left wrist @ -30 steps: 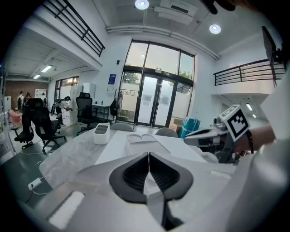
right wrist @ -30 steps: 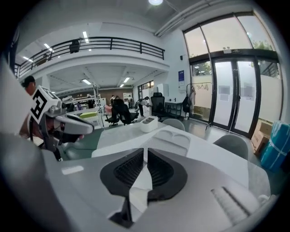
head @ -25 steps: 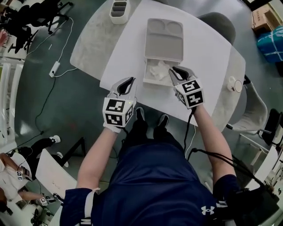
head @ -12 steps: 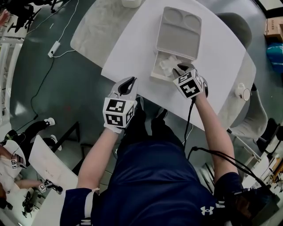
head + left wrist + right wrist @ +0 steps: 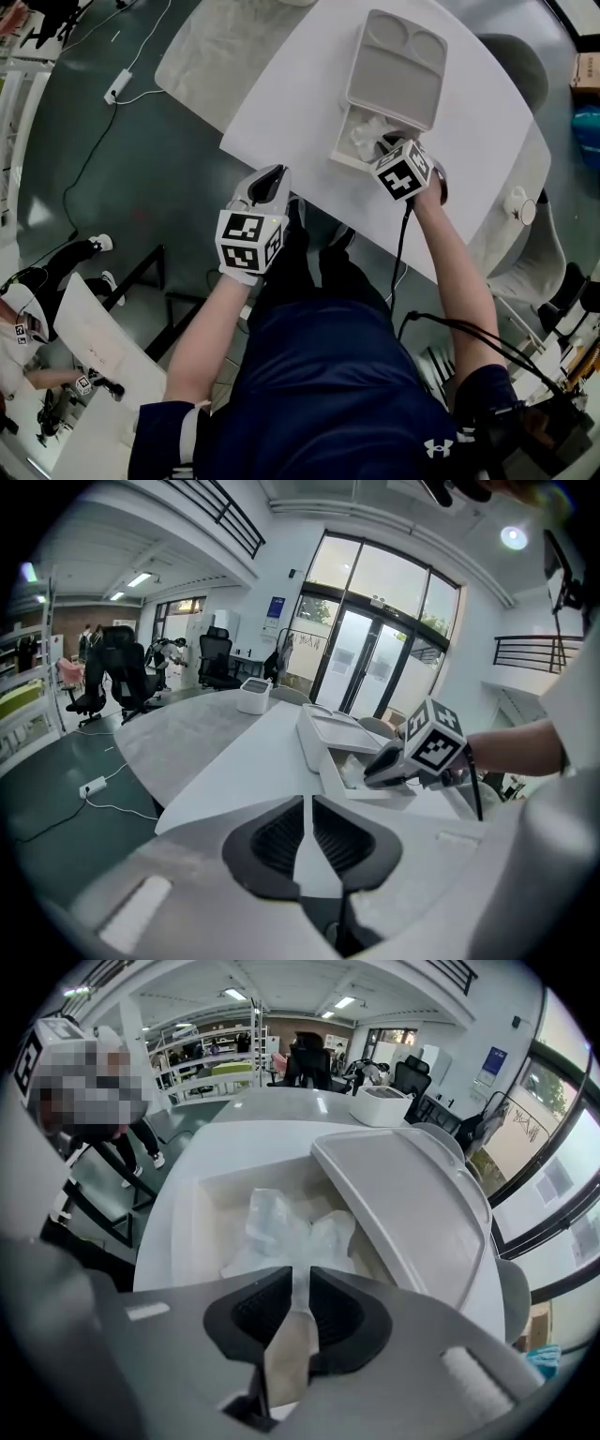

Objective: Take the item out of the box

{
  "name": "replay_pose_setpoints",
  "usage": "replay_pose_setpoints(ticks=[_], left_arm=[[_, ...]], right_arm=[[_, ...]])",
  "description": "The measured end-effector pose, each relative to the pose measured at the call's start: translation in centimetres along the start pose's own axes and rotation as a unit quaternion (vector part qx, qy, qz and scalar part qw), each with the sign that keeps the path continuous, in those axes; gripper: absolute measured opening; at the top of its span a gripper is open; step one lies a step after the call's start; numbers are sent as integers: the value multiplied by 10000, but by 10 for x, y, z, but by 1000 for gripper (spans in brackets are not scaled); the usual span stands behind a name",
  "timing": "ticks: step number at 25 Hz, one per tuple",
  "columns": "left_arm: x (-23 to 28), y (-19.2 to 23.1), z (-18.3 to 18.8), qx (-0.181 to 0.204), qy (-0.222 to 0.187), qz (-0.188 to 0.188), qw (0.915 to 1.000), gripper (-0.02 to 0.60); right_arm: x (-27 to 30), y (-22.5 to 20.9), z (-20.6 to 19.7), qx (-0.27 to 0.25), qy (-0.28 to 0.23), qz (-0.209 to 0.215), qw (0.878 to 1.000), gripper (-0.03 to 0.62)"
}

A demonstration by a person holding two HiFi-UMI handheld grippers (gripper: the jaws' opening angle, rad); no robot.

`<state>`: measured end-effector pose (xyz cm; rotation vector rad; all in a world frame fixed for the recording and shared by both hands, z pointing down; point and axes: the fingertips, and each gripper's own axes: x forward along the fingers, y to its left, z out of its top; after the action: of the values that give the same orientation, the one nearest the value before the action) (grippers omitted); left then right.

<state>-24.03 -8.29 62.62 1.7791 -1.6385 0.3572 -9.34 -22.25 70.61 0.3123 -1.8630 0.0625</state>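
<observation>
White table (image 5: 281, 103) with open box (image 5: 394, 80); dark floor (image 5: 112, 187)

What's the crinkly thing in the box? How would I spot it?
Look at the big white table, then the open box near its edge. Inside lies the bag: crinkly and see-through, while the box and its lid are smooth and solid.

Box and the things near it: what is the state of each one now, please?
Box: open.
Lid: folded back, off the opening.
Plastic bag: crumpled, lying inside the box.
Right gripper: fingers closed on the plastic bag's near edge.
Left gripper: fingers closed, empty, apart from the box.
</observation>
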Motion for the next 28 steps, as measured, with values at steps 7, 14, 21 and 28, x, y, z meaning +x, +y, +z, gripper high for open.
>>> replay_pose_setpoints(ticks=[7,14,21,28], left_arm=[[-3,-8,4,56,-28,-26,10000,32],[-1,-21,15,255,-42,-151,9996,32],[-3,-44,36,572,-179,-321,9977,32],[-9,-65,65,836,-394,-455,9947,32]], right_arm=[[-9,0,-2,53,-144,31,9999,21],[-39,-1,6,294,-686,-61,9972,20],[-84,-11,6,883,-1348,-207,9867,20],[-141,-26,3,1511,-2079,-460,9653,20]])
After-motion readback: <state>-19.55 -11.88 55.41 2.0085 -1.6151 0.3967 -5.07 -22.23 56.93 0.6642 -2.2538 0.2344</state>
